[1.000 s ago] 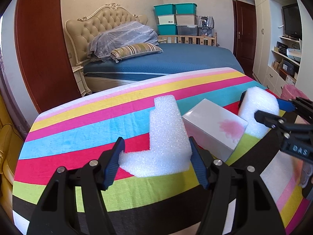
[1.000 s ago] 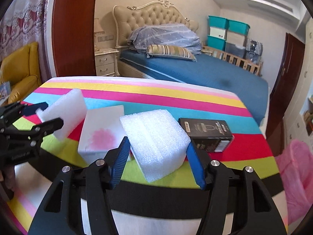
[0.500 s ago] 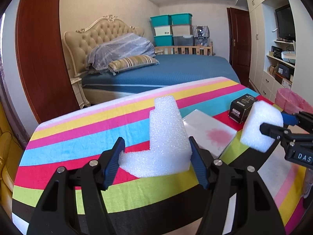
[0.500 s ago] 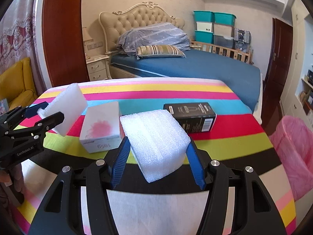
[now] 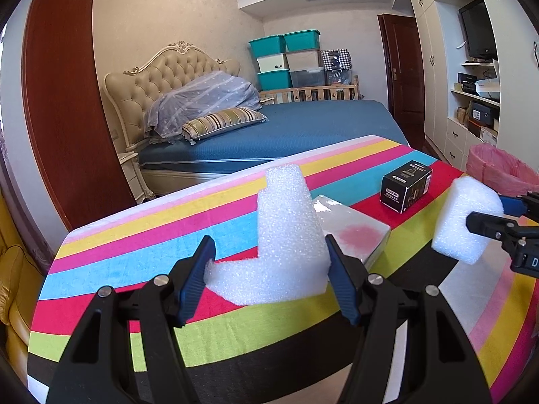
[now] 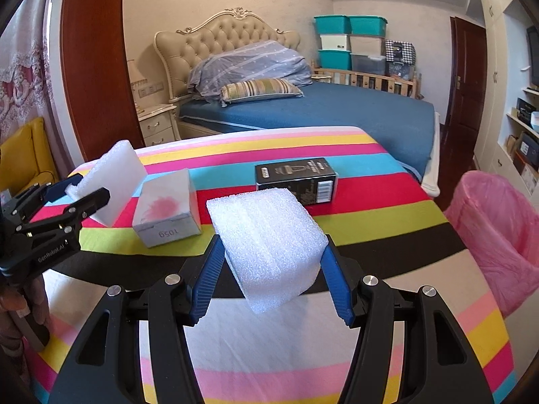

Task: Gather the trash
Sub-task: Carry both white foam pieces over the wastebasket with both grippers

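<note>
Both foam blocks higher; pink-lined bin nearer

A home bedroom: a bed with a tufted cream headboard, blue cover, striped pillow and bundled duvet fills the background, with a nightstand beside it. Stacked storage bins, a dark wooden door and built-in white cabinets with a television line the walls. A striped tabletop and a pink-lined waste bin stand in the foreground.
</note>
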`<control>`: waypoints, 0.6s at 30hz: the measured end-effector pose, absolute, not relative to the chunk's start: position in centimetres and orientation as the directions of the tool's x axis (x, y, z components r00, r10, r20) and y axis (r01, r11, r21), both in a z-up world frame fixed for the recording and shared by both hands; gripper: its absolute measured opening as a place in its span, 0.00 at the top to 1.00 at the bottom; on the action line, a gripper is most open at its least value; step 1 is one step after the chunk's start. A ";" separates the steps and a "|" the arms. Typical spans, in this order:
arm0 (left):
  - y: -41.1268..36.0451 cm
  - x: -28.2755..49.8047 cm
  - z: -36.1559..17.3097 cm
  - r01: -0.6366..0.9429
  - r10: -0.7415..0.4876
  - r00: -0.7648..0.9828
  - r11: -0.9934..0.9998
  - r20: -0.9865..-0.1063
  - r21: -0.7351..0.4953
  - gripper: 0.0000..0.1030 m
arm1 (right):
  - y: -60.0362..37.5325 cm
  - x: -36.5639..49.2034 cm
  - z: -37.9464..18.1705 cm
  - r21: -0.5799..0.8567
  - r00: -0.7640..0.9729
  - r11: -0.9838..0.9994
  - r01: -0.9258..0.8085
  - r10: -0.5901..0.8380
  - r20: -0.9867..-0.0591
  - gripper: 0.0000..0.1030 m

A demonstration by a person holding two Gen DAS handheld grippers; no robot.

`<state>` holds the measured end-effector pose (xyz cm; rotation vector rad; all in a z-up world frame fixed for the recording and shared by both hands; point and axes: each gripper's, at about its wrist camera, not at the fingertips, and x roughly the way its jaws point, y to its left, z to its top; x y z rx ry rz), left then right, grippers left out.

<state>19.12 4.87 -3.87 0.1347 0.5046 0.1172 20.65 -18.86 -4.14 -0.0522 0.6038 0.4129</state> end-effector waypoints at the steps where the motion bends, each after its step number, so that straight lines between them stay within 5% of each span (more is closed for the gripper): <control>1: 4.9 19.0 -3.8 -0.079 0.144 0.870 0.985 -0.471 0.156 0.38 | -19.0 20.4 -4.1 0.061 0.751 0.920 -0.386 0.352 -0.559 0.46; 18: 0.1 16.8 -1.9 0.100 -0.062 0.909 0.993 -0.412 0.071 0.38 | -23.5 18.3 -2.8 0.032 0.809 0.949 -0.315 0.286 -0.513 0.46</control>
